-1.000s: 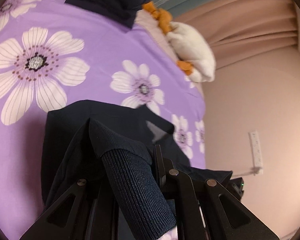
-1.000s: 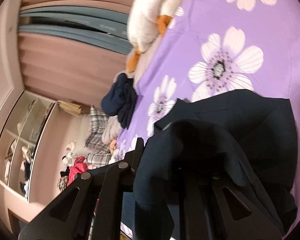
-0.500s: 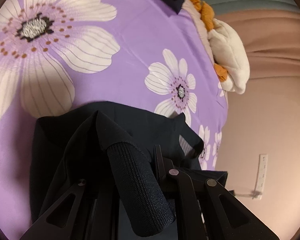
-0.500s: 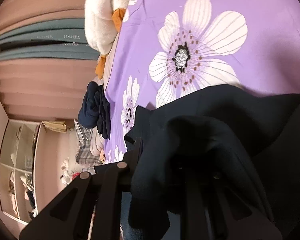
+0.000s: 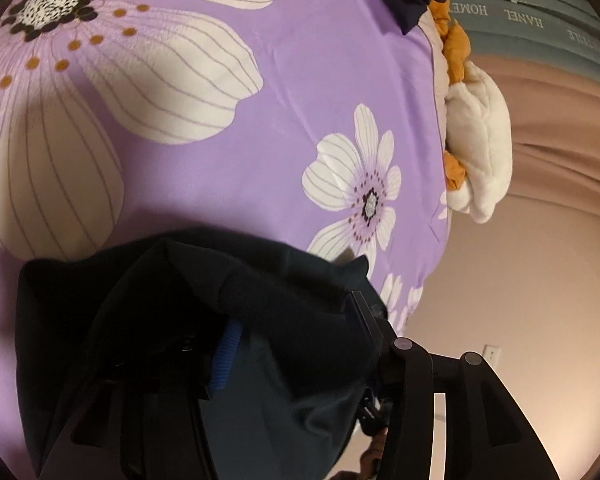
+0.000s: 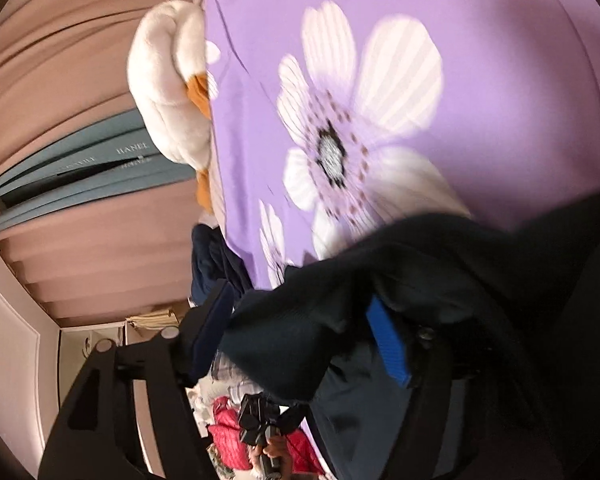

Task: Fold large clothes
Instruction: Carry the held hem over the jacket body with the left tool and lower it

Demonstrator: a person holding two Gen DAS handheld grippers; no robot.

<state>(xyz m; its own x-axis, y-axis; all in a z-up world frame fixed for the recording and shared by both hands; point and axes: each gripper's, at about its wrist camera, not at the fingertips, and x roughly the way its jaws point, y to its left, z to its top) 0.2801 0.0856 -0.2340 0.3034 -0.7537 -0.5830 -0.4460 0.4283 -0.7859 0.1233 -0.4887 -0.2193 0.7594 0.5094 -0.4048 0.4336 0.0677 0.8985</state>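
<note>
Dark navy garment (image 5: 204,300) draped over apparently parted left gripper (image 5: 292,344), on floral bedspread (image 5: 300,80).

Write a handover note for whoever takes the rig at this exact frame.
Left gripper: open, dark garment draped between its fingers.
Right gripper: open, the garment bunched between its fingers.
The garment lies on the purple flowered bedspread; a plush toy sits at the bed's far edge.
Done: one layer looks laid over.
Left: check and tidy the fold; finished shape not visible.

Purple flowered bedspread (image 5: 308,92), white-and-orange plush toy (image 5: 480,140) at its edge, pink curtains (image 6: 60,60), red quilted jacket (image 6: 230,436)
</note>
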